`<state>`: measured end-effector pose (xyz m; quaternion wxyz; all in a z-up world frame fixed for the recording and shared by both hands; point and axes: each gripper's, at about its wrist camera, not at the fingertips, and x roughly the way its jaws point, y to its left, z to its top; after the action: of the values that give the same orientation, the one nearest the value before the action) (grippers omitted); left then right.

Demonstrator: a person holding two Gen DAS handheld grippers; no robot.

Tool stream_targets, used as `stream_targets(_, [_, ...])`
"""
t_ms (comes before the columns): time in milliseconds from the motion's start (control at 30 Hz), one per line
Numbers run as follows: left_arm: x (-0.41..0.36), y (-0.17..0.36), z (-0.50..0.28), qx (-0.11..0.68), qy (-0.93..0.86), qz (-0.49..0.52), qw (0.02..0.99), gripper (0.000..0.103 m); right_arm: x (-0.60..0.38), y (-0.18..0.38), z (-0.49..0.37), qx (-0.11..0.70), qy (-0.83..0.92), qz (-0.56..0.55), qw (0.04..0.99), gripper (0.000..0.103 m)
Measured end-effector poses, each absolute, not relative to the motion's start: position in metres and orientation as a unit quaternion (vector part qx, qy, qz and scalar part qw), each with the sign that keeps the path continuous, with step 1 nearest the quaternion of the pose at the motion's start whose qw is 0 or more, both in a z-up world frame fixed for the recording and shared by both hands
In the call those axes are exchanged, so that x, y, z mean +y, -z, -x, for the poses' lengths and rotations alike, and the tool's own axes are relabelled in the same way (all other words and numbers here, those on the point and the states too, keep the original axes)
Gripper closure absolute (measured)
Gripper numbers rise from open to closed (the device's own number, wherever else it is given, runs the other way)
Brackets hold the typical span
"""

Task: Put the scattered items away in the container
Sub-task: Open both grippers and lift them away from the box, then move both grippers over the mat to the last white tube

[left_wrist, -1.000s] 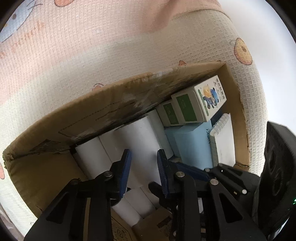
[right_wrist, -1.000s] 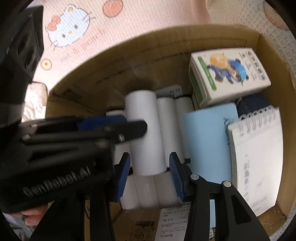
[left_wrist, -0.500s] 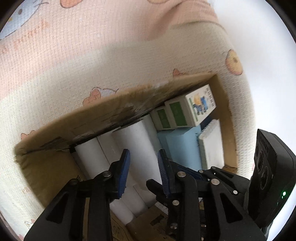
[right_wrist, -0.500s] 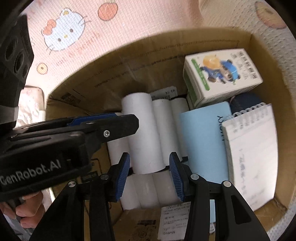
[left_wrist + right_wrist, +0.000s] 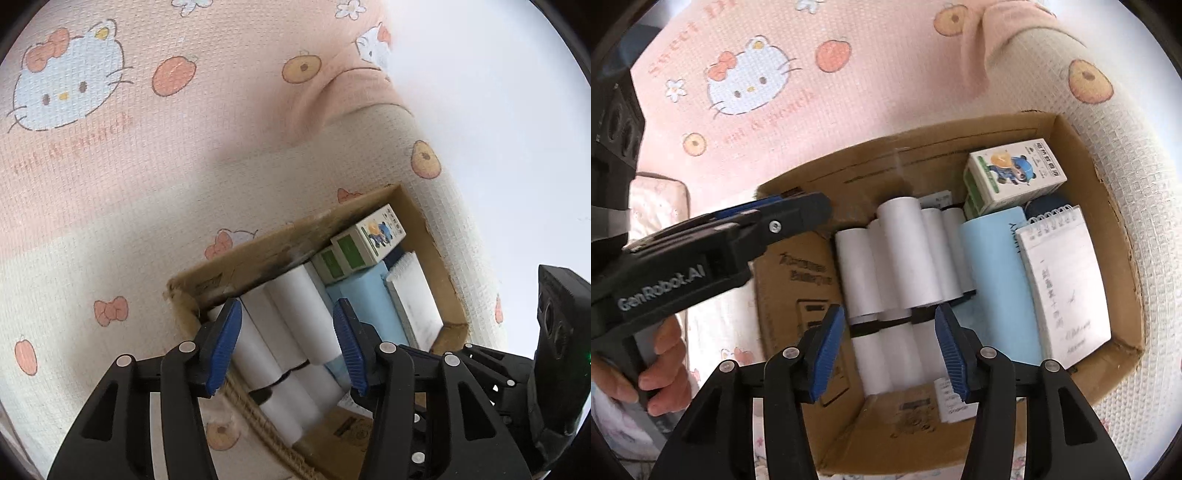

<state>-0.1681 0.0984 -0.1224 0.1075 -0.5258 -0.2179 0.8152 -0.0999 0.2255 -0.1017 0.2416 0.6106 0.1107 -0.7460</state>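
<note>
A brown cardboard box (image 5: 1100,206) sits on a Hello Kitty blanket. It holds several white paper rolls (image 5: 908,254), a light blue pad (image 5: 993,273), a white spiral notebook (image 5: 1067,284) and a green-and-white carton (image 5: 1015,177). The box also shows in the left wrist view (image 5: 413,218), with the rolls (image 5: 295,314) inside. My left gripper (image 5: 288,347) is open and empty above the box's left side. My right gripper (image 5: 888,349) is open and empty above the rolls. The left gripper's body (image 5: 701,251) shows at the left of the right wrist view.
The pink and cream blanket (image 5: 768,85) surrounds the box, with a raised fold (image 5: 1027,40) at the back right. A hand (image 5: 661,369) holds the left gripper's handle at the lower left. The right gripper's body (image 5: 554,332) shows at the right edge of the left wrist view.
Both grippers have risen away from the box, which looks smaller now. Both jaws have opened wider. The items in the box have not moved.
</note>
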Motion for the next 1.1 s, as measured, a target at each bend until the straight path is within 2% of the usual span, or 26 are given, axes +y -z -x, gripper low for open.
stream_targets(167, [0.091, 0.115, 0.146, -0.217, -0.822, 0.508, 0.136, 0.047, 0.224, 0.100, 0.092, 0.125, 0.759, -0.598, 0.225, 0.054])
stream_targets(400, [0.102, 0.097, 0.109, -0.139, -0.858, 0.466, 0.167, 0.047, 0.227, 0.079, 0.066, 0.082, 0.788, -0.577, 0.199, 0.048])
stream_targets(733, [0.082, 0.095, 0.067, -0.137, -0.862, 0.456, 0.174, 0.047, 0.224, 0.081, 0.021, 0.153, 0.798, -0.569, 0.124, 0.047])
stream_targets(933, [0.050, 0.120, 0.043, -0.126, -0.852, 0.490, 0.138, 0.047, 0.205, 0.087, -0.008, 0.206, 0.795, -0.562, 0.101, 0.047])
stream_targets(1100, [0.007, 0.144, 0.024, -0.162, -0.829, 0.525, 0.102, 0.047, 0.190, 0.080, -0.032, 0.238, 0.809, -0.526, 0.114, 0.047])
